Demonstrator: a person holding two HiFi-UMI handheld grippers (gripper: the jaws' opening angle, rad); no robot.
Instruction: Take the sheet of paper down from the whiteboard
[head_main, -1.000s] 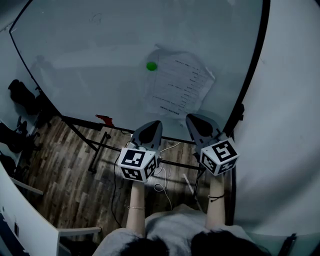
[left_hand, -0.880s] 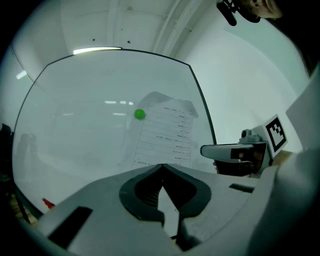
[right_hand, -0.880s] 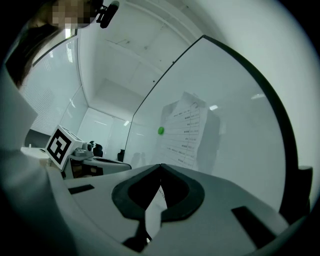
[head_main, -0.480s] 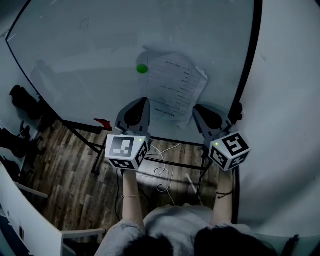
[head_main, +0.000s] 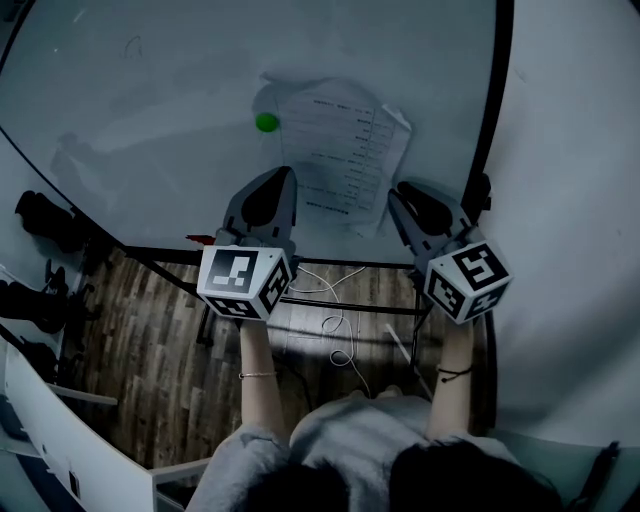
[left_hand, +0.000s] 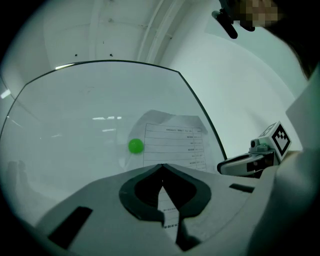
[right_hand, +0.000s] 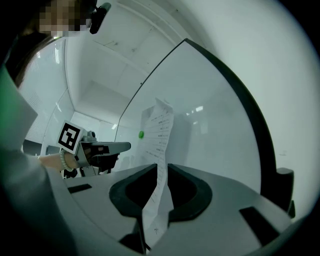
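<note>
Right tongs (right_hand: 161, 166) opening around paper (right_hand: 161, 127), print (head_main: 338, 150) illegible

Since the earlier pictures the left tool (head_main: 281, 177) has risen from below the sheet of paper (head_main: 335, 135) to its lower left edge, and the right tool (head_main: 397, 194) has shifted to the lower right corner, its jaws now opening with the paper's edge between them.

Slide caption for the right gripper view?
Right hand-held gripper, jaws opening with the paper between them; green magnet pins it to the whiteboard.
</note>
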